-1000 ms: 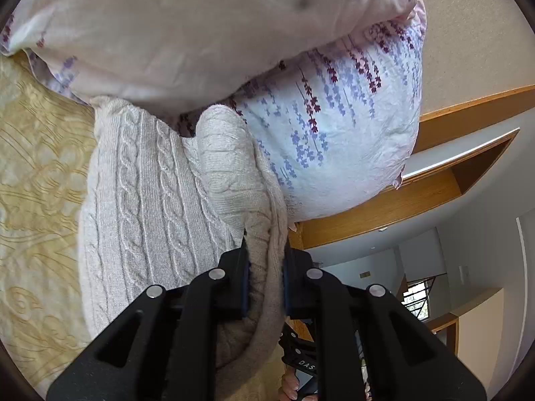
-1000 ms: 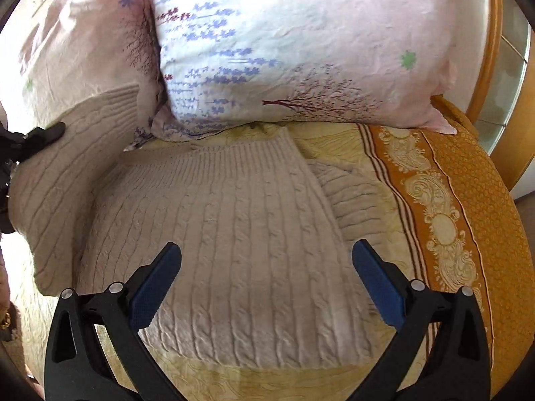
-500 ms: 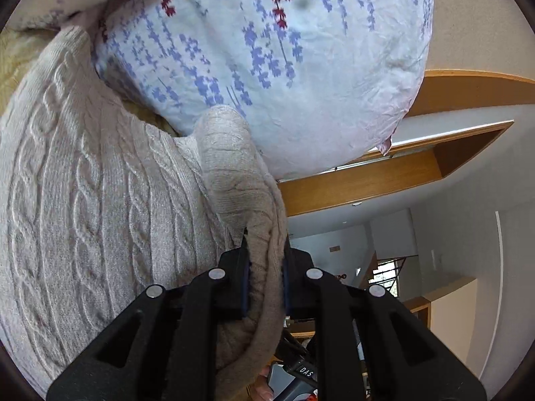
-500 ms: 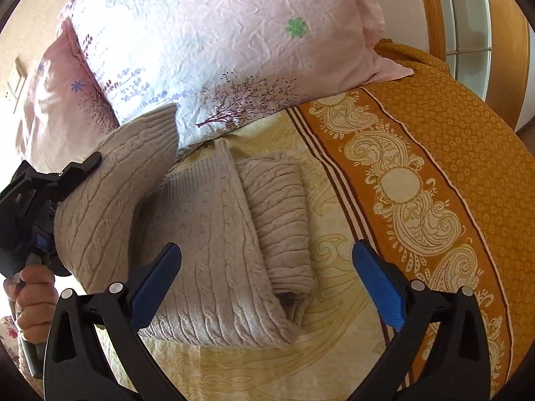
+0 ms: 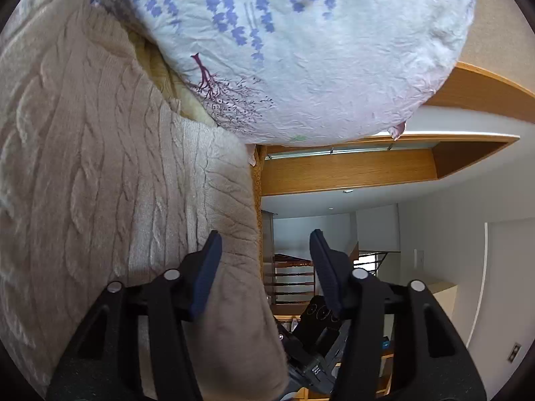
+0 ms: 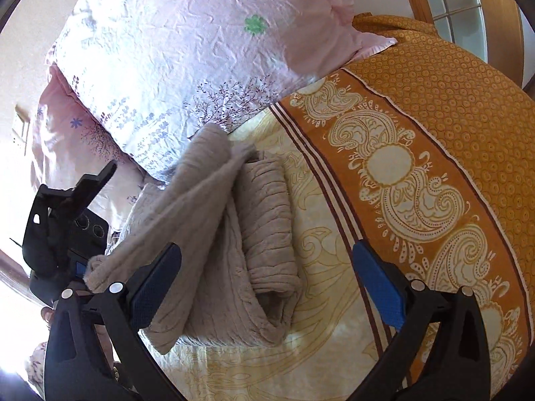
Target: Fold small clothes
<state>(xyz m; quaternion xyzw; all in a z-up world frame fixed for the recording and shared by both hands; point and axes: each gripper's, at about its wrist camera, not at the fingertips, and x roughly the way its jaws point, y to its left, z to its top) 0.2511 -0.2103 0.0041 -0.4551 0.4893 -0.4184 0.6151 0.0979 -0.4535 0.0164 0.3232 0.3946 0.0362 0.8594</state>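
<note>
The left gripper jaws, previously clamped on the sweater edge, have been parted; the sweater has been folded over itself.

One sweater, two pillows, one bedspread, two hand-held grippers.

- My left gripper is rolled sideways in its own view; jaws parted, blue pads apart with a clear gap between them.
- Seen from the right wrist, the left gripper sits at far left, one finger pointing up and to the right — my hand on its grip is barely visible below it.
- My right gripper — jaws spread wide, blue pads well apart, nothing between them.
</note>
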